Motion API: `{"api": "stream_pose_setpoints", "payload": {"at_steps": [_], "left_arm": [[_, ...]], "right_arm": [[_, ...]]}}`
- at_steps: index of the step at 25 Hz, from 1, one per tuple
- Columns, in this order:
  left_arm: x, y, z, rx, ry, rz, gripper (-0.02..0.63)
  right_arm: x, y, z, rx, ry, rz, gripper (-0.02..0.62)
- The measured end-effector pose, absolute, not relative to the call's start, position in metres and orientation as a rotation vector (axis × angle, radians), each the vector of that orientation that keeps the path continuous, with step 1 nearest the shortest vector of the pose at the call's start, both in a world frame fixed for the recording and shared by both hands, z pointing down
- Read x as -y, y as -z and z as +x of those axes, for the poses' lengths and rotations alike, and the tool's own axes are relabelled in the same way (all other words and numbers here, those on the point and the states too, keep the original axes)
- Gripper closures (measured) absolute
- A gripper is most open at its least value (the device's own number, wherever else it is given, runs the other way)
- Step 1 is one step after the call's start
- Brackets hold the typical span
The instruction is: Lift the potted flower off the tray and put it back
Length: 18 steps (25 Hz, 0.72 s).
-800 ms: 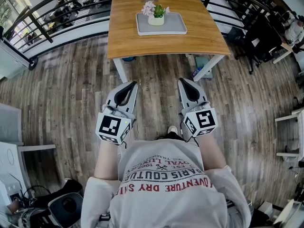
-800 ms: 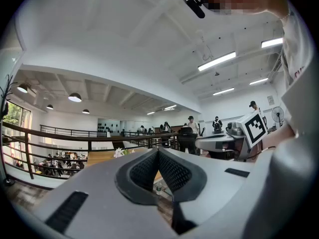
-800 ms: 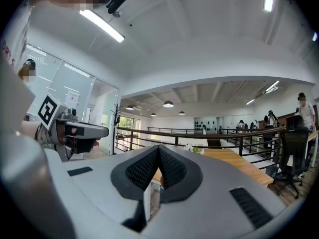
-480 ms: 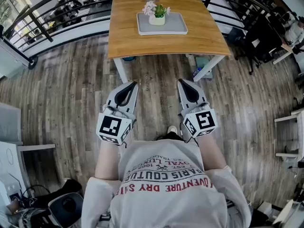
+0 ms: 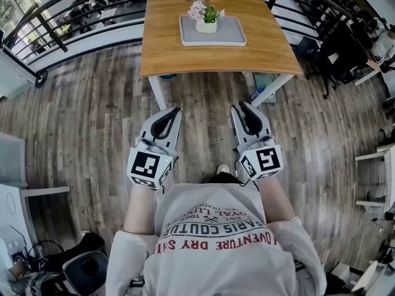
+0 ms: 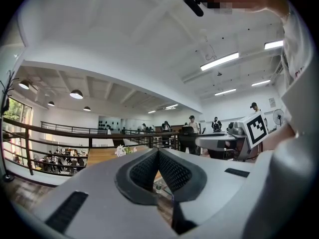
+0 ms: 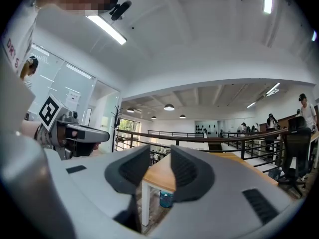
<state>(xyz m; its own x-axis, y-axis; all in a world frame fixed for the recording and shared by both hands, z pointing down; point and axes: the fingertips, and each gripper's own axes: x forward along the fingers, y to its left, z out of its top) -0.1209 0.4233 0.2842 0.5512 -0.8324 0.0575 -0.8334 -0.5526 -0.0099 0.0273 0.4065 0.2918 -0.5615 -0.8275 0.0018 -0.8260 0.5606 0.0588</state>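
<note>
I'm holding both grippers level, well back from the wooden table [image 5: 185, 48], with plank floor [image 5: 92, 122] stretching between and a black railing [image 5: 74, 23] curving behind. The potted flower [image 5: 207, 18], pink blooms in a white pot, is sitting upright on the grey tray [image 5: 231, 37]. The left gripper [image 5: 175, 110] is pinched closed. The right gripper [image 5: 241, 105] is showing a narrow empty gap.

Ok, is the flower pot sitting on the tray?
Yes, the pot stands on the grey tray, near its far edge.
</note>
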Motion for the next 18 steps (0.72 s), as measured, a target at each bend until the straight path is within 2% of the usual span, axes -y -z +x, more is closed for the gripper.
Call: {"api": "stream_pose_setpoints", "payload": {"at_steps": [2,3,5,10,18], "left_arm": [[-0.419,-0.286,-0.125,1.489,-0.087,2.742,0.594],[-0.417,-0.287,-0.126,1.498,-0.087,2.737,0.594],[-0.412,-0.29,-0.129,1.513,-0.091,2.723,0.594],[-0.392,-0.298,-0.137,1.561,-0.11,2.698,0.594],[-0.31,-0.312,-0.128,1.722,-0.141,2.586,0.594]], "right_arm": [[-0.401,-0.29,0.023,2.78,0.098,1.422,0.296],[-0.397,-0.289,0.022,2.791,0.106,1.419,0.258],[-0.388,-0.287,0.022,2.8,0.126,1.43,0.22],[-0.356,-0.295,0.018,2.83,0.125,1.414,0.175],[-0.255,-0.31,0.025,2.964,0.077,1.229,0.171]]}}
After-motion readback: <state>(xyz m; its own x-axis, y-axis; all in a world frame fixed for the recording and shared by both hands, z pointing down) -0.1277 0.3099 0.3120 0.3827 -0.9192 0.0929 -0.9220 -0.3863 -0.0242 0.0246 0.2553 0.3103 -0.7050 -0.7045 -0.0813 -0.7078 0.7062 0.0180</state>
